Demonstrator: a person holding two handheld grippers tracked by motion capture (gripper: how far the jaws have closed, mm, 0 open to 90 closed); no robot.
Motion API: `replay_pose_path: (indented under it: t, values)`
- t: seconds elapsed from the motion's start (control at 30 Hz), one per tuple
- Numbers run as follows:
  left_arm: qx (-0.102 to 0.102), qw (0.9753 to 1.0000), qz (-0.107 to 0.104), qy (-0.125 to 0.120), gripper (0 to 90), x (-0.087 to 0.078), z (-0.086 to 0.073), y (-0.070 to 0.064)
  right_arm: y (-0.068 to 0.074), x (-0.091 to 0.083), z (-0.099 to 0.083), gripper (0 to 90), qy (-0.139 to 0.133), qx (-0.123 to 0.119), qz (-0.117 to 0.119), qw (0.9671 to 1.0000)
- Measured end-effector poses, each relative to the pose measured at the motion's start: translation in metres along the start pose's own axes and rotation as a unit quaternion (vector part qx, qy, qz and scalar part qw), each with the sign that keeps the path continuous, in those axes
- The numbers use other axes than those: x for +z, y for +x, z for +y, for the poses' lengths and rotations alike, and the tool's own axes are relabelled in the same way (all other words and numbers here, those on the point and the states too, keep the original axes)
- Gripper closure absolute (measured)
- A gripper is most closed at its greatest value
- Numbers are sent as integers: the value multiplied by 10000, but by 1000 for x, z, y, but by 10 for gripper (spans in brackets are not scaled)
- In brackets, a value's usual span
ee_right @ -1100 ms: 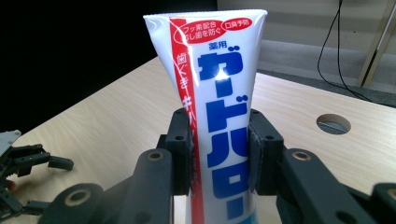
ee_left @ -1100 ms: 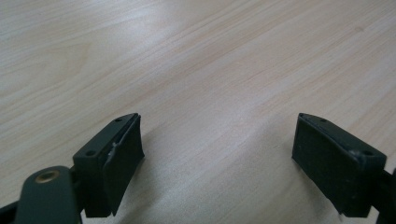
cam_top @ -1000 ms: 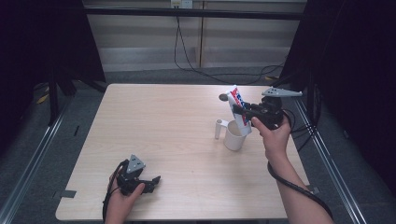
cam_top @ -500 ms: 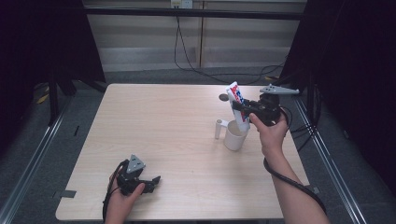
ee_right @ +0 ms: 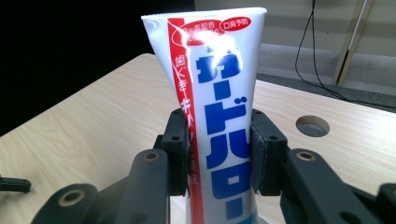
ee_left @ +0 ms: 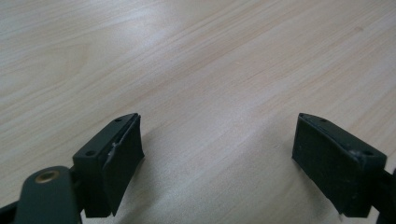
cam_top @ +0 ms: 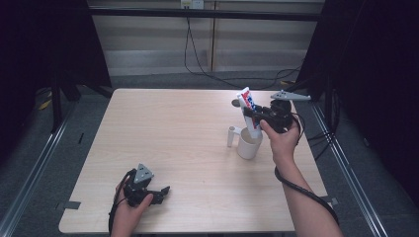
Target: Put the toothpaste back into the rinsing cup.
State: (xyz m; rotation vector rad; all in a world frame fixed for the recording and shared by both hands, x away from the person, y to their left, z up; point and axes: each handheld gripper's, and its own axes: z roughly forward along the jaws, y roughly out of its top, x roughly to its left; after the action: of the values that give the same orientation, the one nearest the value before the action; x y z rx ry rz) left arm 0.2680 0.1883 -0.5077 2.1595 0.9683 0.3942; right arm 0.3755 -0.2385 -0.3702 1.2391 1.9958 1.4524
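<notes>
Toothpaste tube (cam_top: 249,112) now lower over mug (cam_top: 248,144), right tongs (cam_top: 257,116) clamped; left tongs (cam_top: 160,193) apart.

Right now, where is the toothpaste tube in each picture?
High view: toothpaste tube right of centre, tilted over the white mug, held by the right gripper.
Right gripper view: tube in the middle, between both jaws.
Left gripper view: bare wood.
Shared landmark: the wooden table.
</notes>
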Motion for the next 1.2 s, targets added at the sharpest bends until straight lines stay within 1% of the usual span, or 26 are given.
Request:
replay_pose_path:
  t: [0.13, 0.17, 0.23, 0.3, 0.33, 0.37, 0.43, 0.5, 0.57, 0.6, 0.7, 0.87, 0.9, 1.0, 1.03, 1.07, 1.1, 1.2]
  values:
    - [22, 10000, 4, 16, 160, 0, 0, 0, -1, 2, -3, 638, -1, 11, -21, 10000]
    - [-6, 10000, 2, -5, 159, 0, 0, 0, -1, 3, -3, 638, 4, 6, -38, 10000]
    - [25, 10000, 4, 19, 160, 0, 0, 0, -3, 3, -6, 636, -14, 20, -40, 10000]
    - [6, 10000, -1, 2, 159, 0, 0, 0, -4, 3, -7, 634, -19, 34, -41, 10000]
    - [28, 10000, 3, 18, 159, 0, 0, 0, -4, 4, -8, 633, -20, 47, -44, 10000]
    - [-4, 10000, 3, -3, 159, 0, 0, 0, -4, 4, -8, 632, -14, 42, -49, 10000]
    - [25, 10000, 6, 18, 159, 0, 0, 0, -5, 4, -9, 630, -31, 38, -44, 10000]
    - [-5, 10000, 4, -4, 159, 0, 0, 0, -5, 3, -11, 628, -30, 59, -53, 10000]
    - [-2, 10000, 3, -3, 159, 0, 0, 0, -6, 3, -11, 625, -29, 47, -40, 10000]
    - [34, 10000, 4, 20, 159, 0, 0, 0, -6, 3, -12, 625, -18, 52, -47, 10000]
    - [22, 10000, 7, 16, 159, 0, 0, 0, -7, 3, -13, 611, -37, 53, -69, 10000]
    - [24, 10000, 5, 17, 159, 0, 0, 0, -6, 2, -15, 619, 53, -2, -83, 10000]
    - [-4, 10000, 3, -4, 159, 0, 0, 0, -6, 2, -16, 623, 60, -2, -84, 9999]
    - [29, 10000, 4, 20, 159, 0, 0, 0, -6, 0, -17, 627, 93, -43, -73, 9999]
    - [2, 10000, 2, 1, 159, 0, 0, 0, -6, -2, -18, 627, 85, -57, -84, 9999]
    - [28, 10000, 5, 21, 159, 0, 0, 0, -7, -3, -18, 627, 69, -67, -79, 9999]
    - [1, 10000, 3, 1, 159, 0, 0, 0, -7, -4, -19, 627, 75, -59, -78, 9999]
    - [26, 10000, 7, 18, 159, 0, 0, 0, -7, -6, -21, 627, 66, -86, -90, 9999]
